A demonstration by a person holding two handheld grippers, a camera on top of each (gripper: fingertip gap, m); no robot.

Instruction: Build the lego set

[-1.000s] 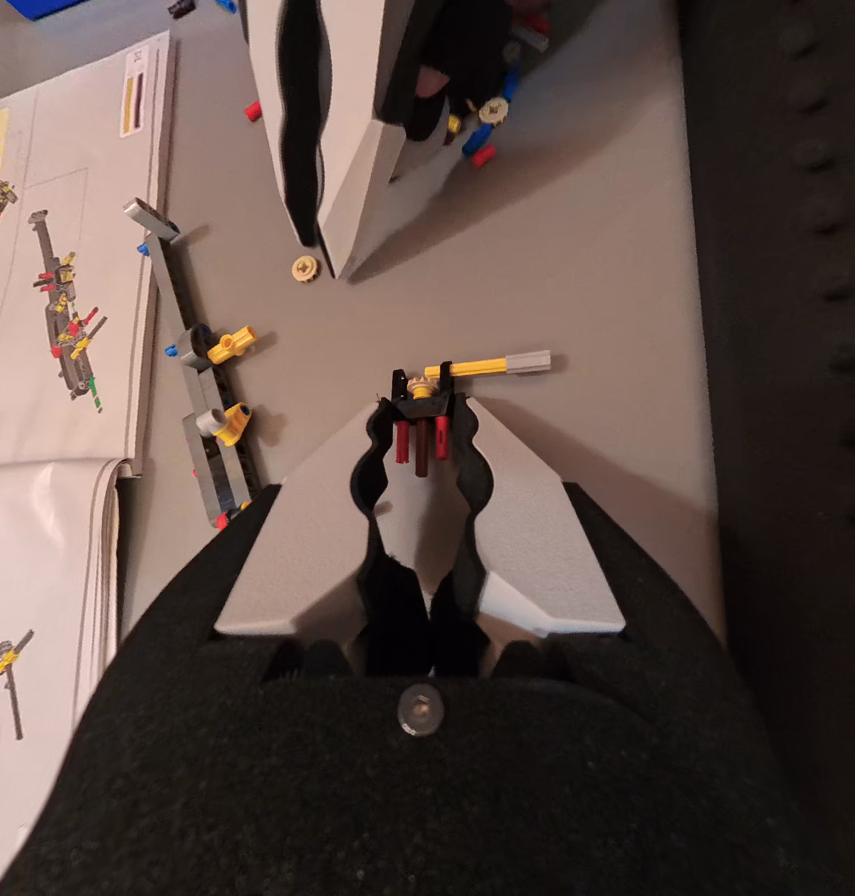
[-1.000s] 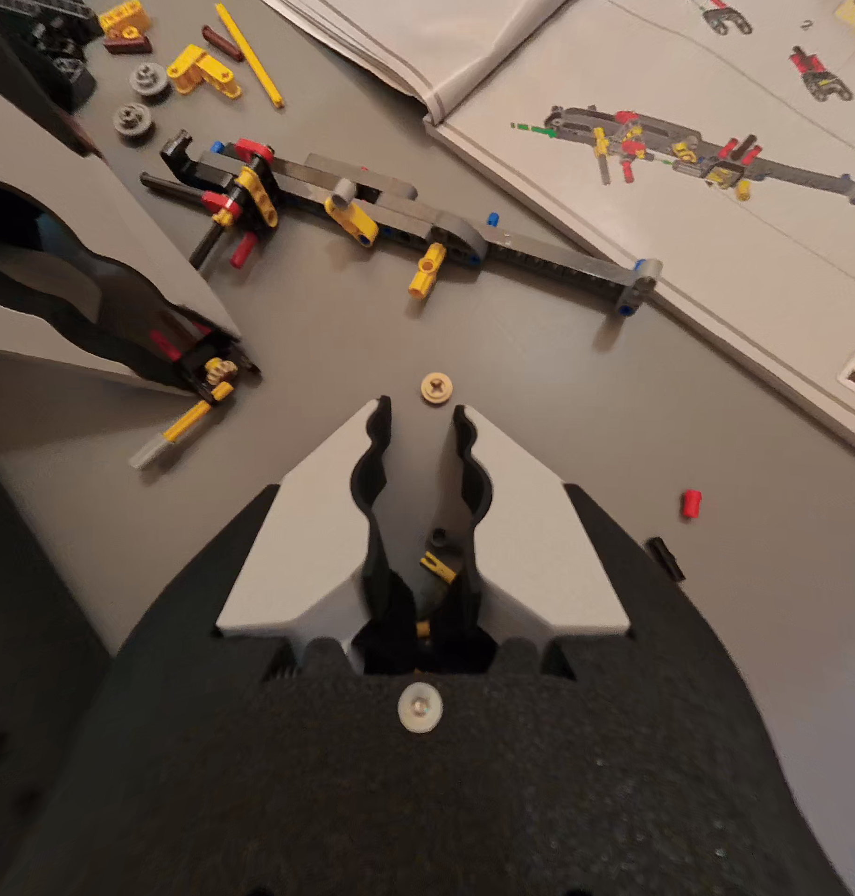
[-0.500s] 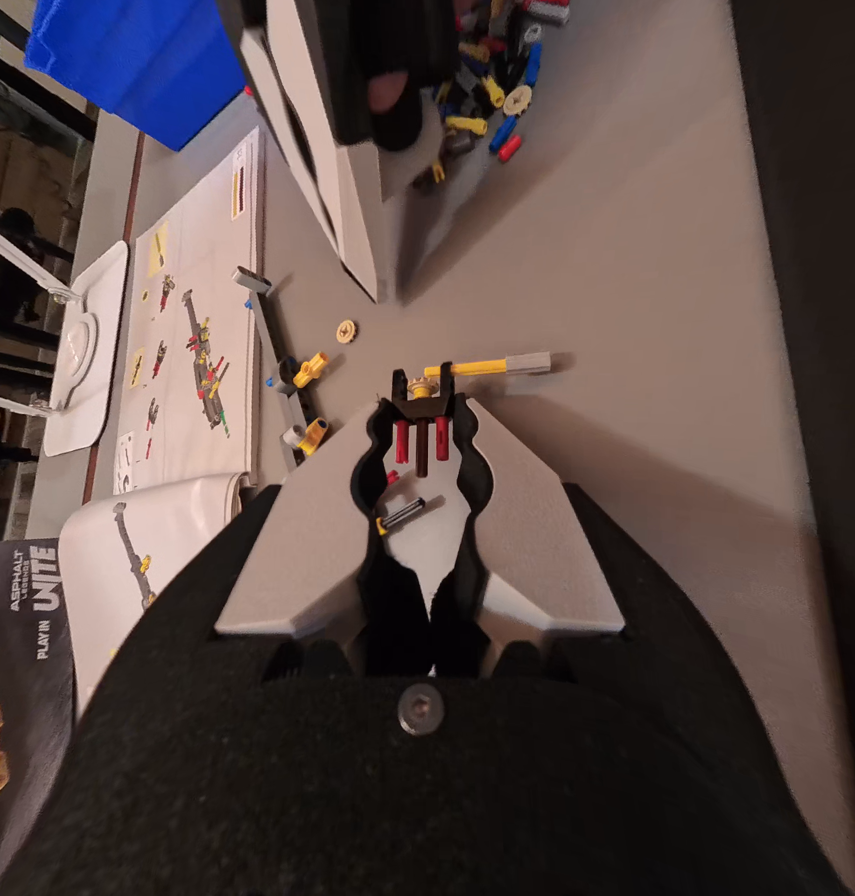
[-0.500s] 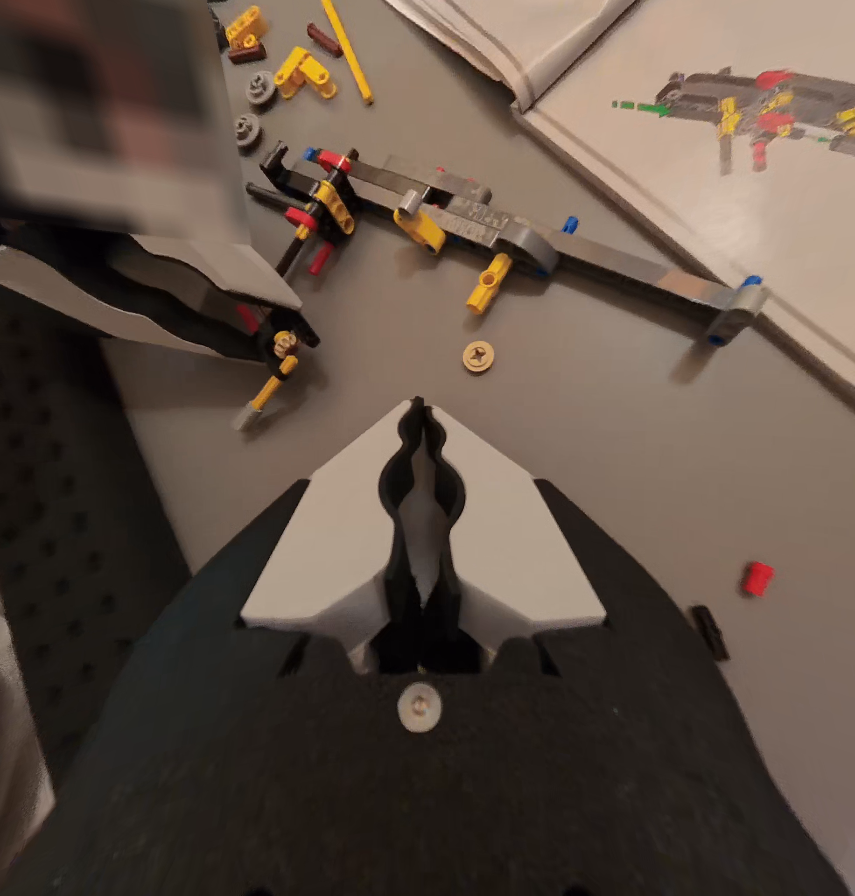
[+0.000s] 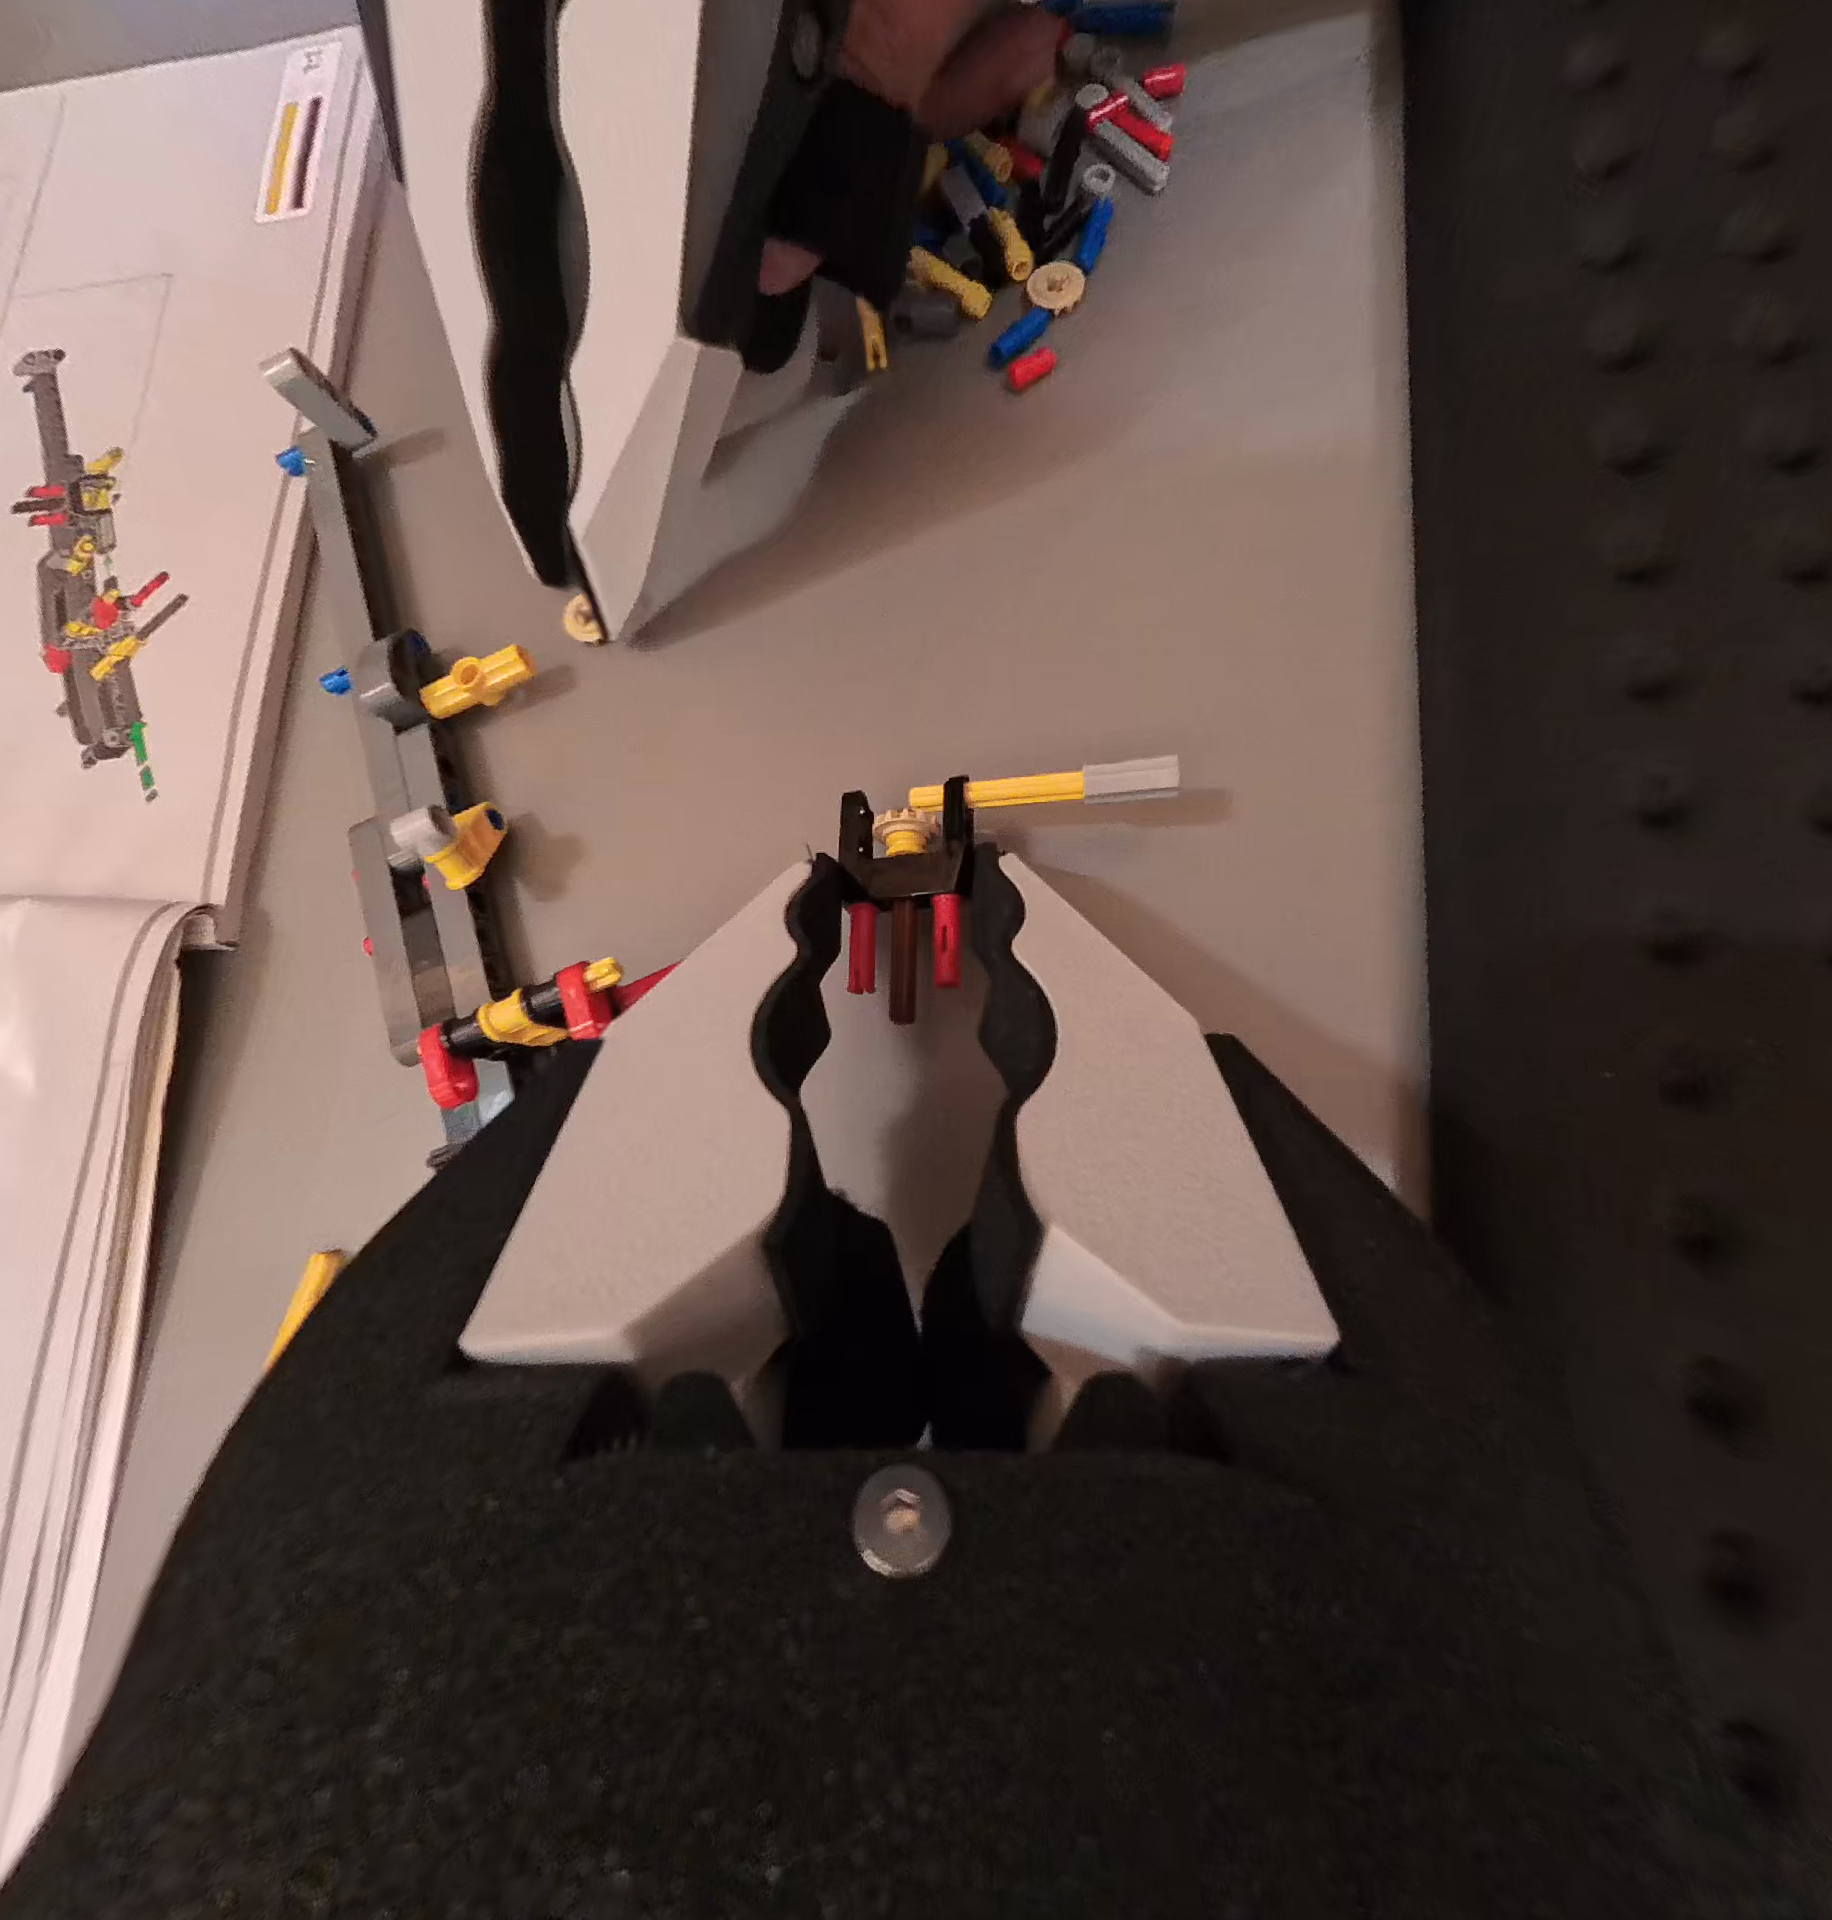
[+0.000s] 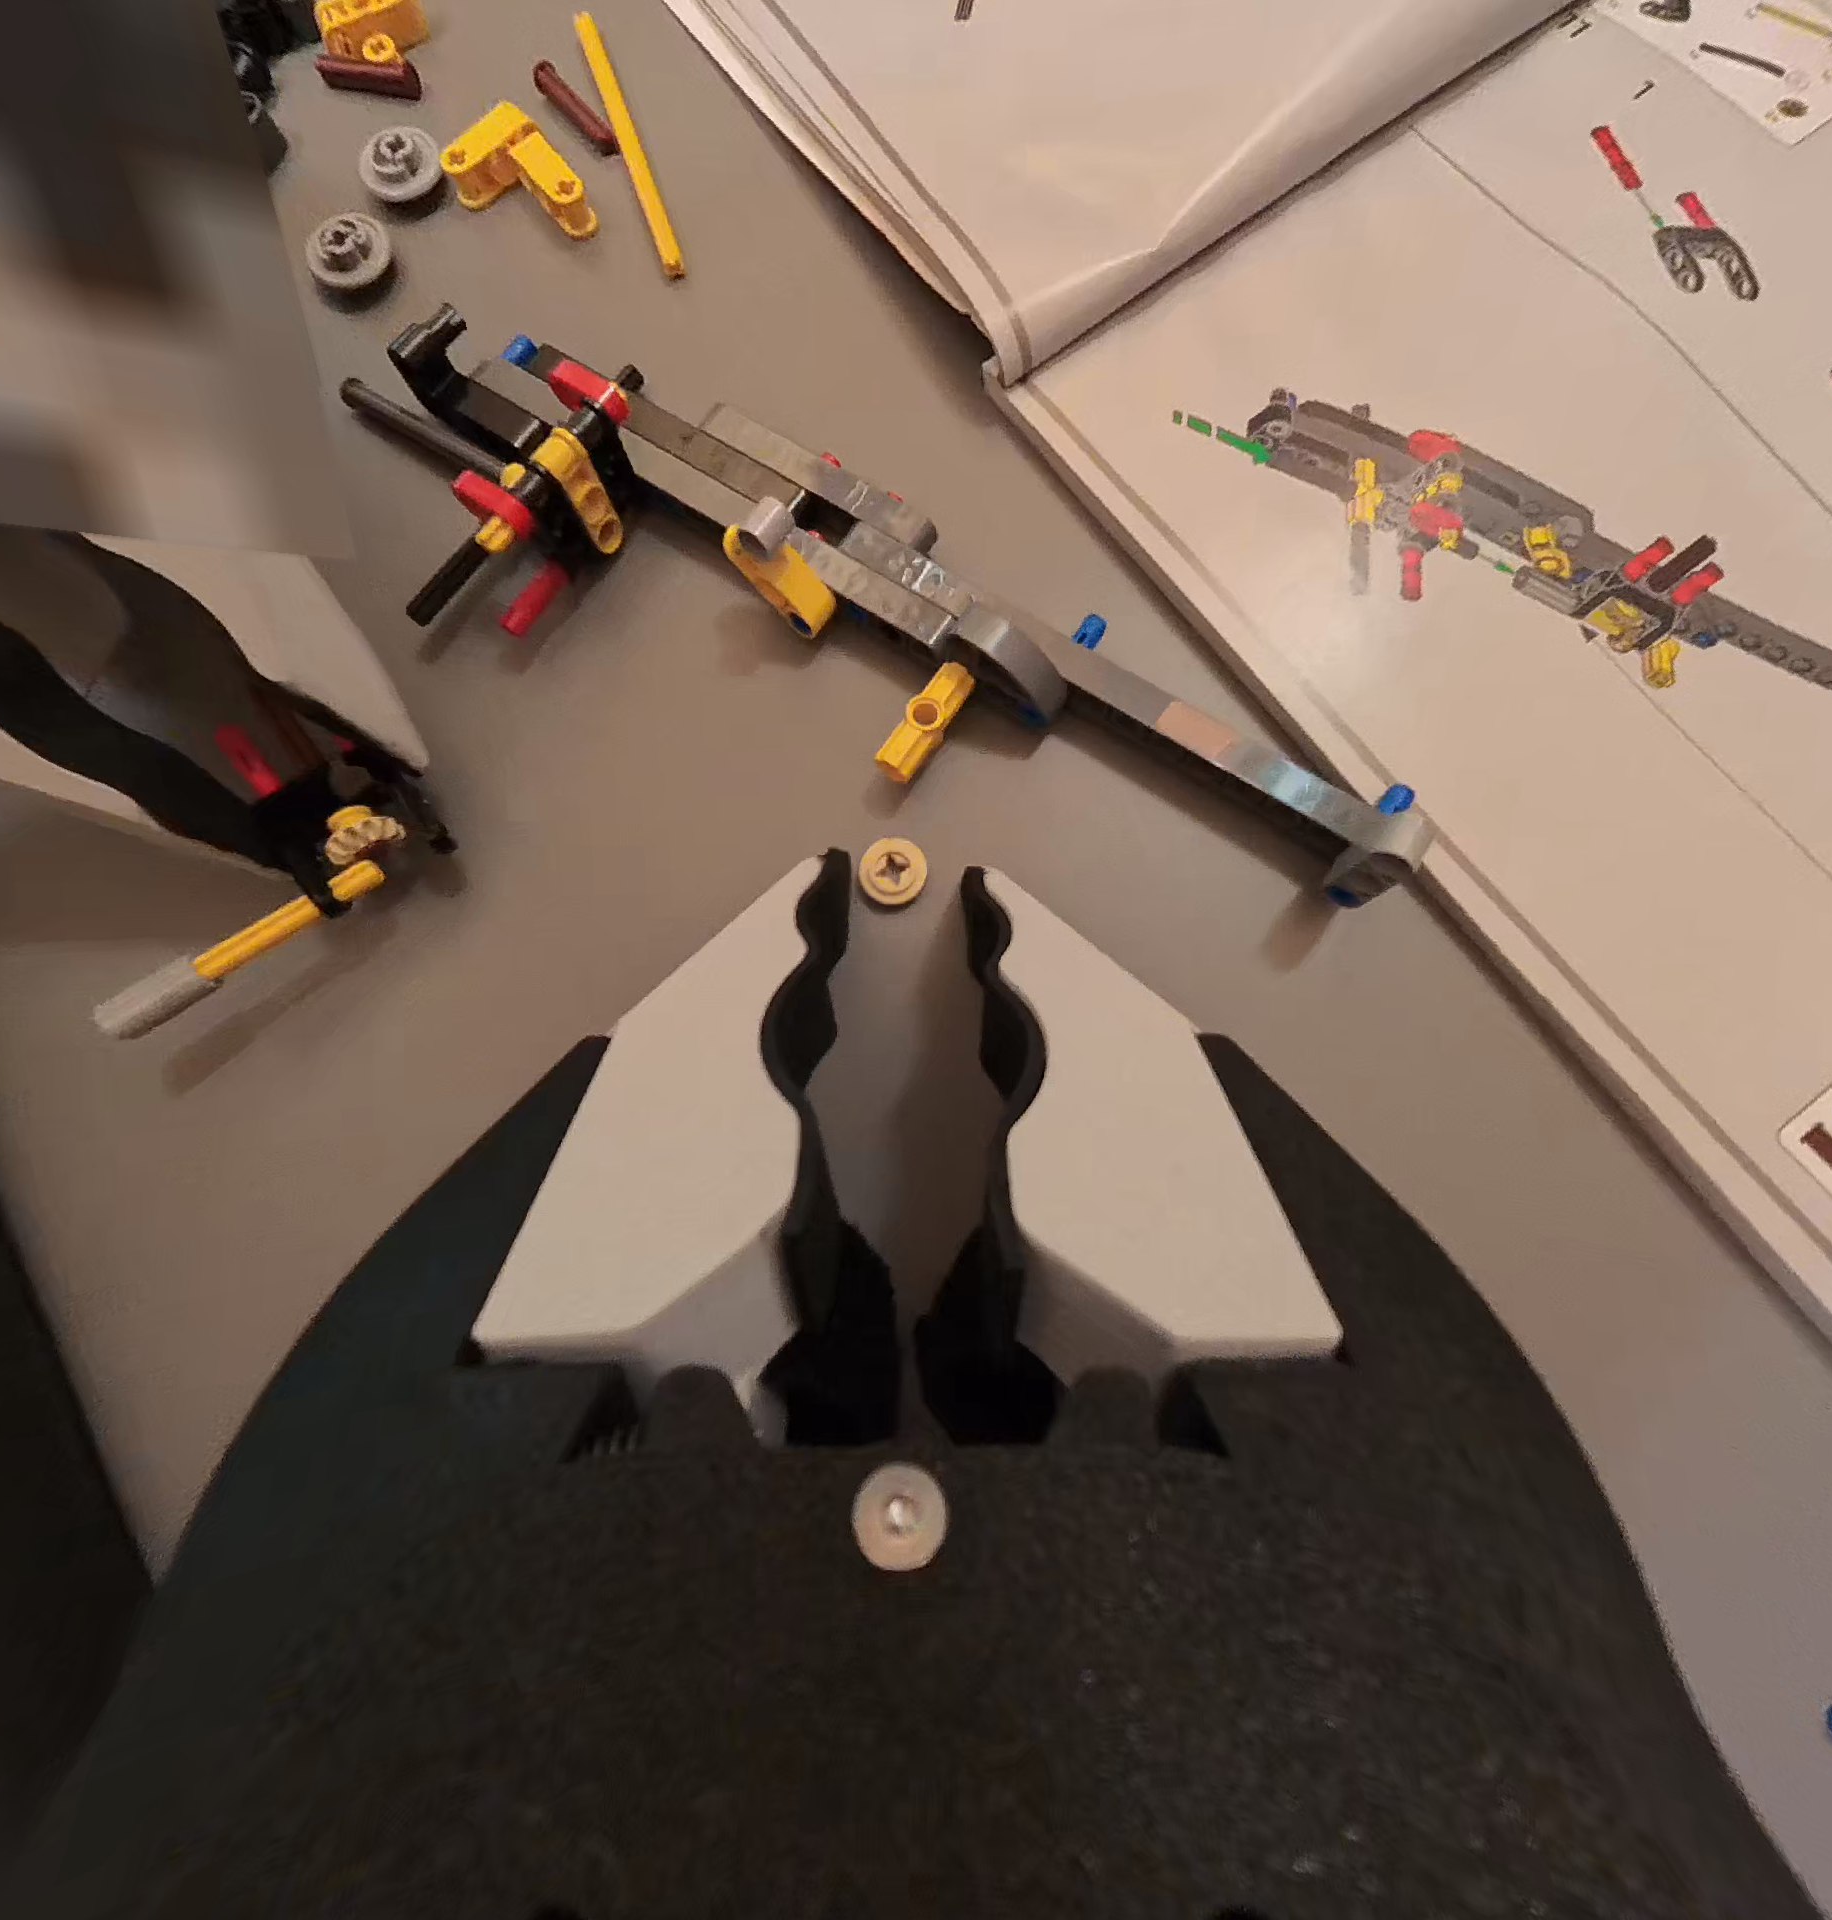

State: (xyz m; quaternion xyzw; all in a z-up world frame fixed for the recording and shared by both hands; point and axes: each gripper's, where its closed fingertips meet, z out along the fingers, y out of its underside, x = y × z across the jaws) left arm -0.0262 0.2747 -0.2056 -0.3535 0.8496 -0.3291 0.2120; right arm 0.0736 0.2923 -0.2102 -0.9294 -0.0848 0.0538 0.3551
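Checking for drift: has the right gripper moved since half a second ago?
Yes. The right gripper has opened and closed in on the tan round piece, which now sits between its tips on the table.

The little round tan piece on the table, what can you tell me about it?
The tan round piece is a small flat plastic disc with a cross-shaped hole in its middle. It lies flat on the grey table, right at the tips of the right tongs, which are open around it without clearly touching it. The long grey and black lego beam assembly lies just beyond it, apart. In the left wrist view it peeks out beside the tip of those tongs.
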